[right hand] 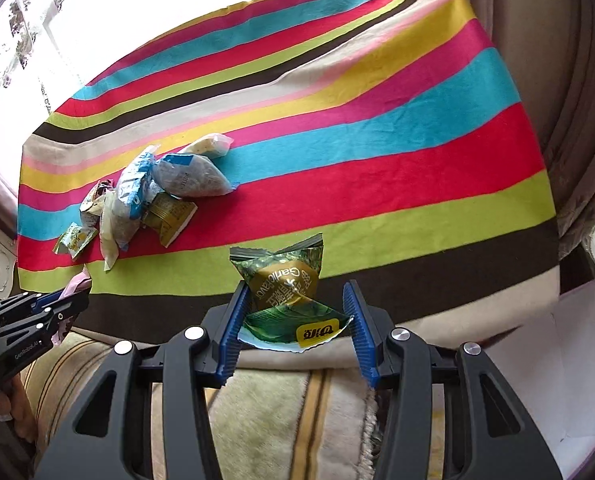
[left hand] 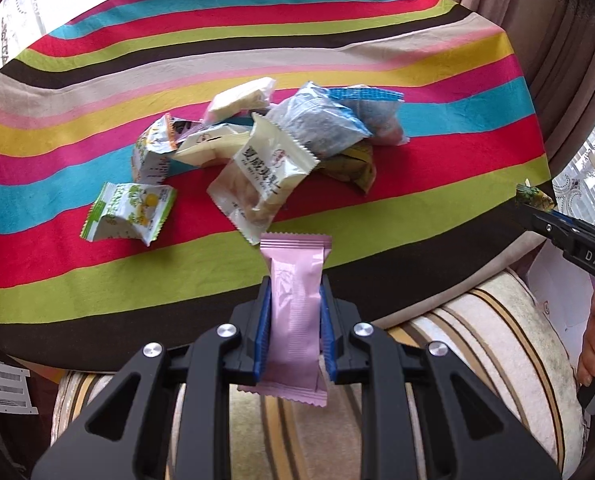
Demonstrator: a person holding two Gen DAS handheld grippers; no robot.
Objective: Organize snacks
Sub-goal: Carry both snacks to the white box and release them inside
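My left gripper is shut on a pink snack packet, held upright above the table's near edge. My right gripper holds a green garlic-flavour snack packet between its jaws; the left pad touches it and a gap shows at the right pad. A pile of snack packets lies on the striped tablecloth. A white-green packet lies apart at the left. The pile also shows in the right wrist view. The right gripper appears at the far right of the left wrist view.
A striped beige cushion lies below the table's near edge. A white container stands at the right. Curtains hang at the back right. The left gripper shows at the lower left of the right wrist view.
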